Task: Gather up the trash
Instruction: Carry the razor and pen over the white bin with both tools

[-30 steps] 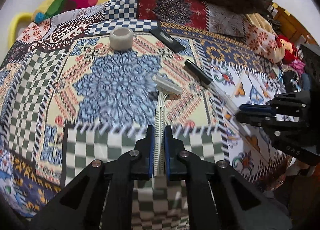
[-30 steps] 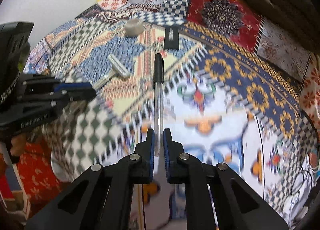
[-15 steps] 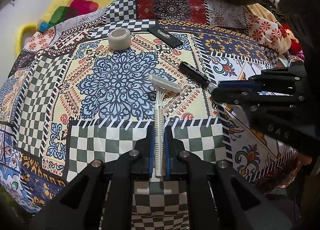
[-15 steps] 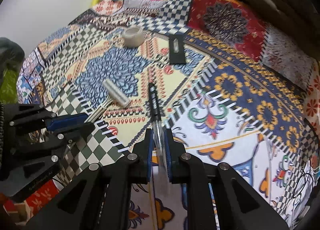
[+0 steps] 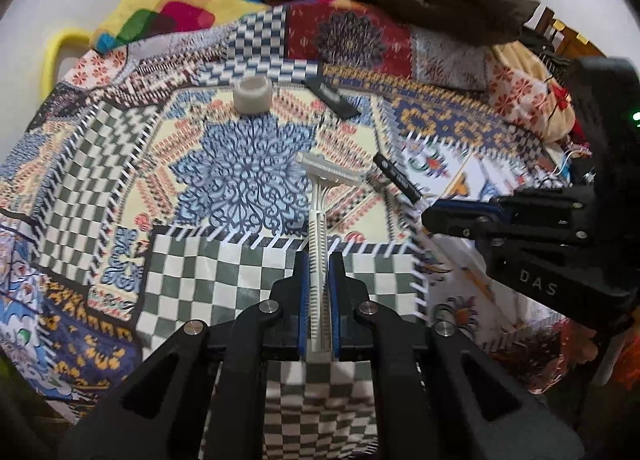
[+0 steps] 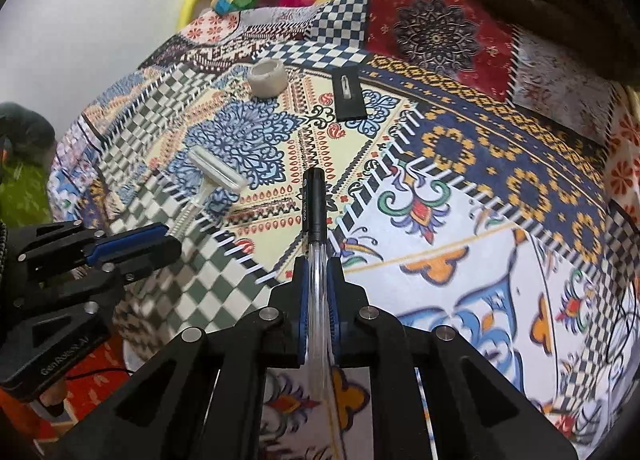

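Trash in hand above the patchwork bedspread: left gripper clamped on a disposable razor's handle, right gripper on a capped pen's clear barrel, both end-gripped for carrying, while tape roll and black card lie uncollected.

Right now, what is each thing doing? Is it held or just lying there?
Left tongs: shut on the razor.
Razor: gripped by its handle, head pointing away.
Right tongs: shut on the pen.
Pen: gripped by its clear barrel, black cap on.
Tape roll: resting on the quilt, untouched.
Black card: lying flat on the quilt, untouched.
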`<control>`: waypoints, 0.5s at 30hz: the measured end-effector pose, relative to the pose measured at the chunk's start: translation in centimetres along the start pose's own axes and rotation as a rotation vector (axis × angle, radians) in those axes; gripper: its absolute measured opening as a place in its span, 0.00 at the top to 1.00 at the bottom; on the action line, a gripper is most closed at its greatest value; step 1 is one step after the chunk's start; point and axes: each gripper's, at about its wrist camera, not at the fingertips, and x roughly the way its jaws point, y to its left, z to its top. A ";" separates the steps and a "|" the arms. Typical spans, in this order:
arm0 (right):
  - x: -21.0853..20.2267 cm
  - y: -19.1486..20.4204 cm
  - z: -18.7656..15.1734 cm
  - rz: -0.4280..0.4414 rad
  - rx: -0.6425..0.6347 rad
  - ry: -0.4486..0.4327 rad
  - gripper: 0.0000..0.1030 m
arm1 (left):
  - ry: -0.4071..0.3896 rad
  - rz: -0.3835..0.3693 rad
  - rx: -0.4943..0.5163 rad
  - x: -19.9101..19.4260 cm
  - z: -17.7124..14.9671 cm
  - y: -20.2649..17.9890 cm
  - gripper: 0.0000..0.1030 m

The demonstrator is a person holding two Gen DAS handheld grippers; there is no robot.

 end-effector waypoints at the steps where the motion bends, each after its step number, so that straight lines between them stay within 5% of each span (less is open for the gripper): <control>1: -0.7 0.1 0.0 0.007 0.010 -0.008 0.92 | -0.009 0.000 -0.001 -0.6 0.0 -0.1 0.93; 15: -15.7 7.2 -0.9 -0.009 -0.070 -0.250 0.92 | -0.202 0.071 -0.045 -16.3 -2.3 -0.2 0.93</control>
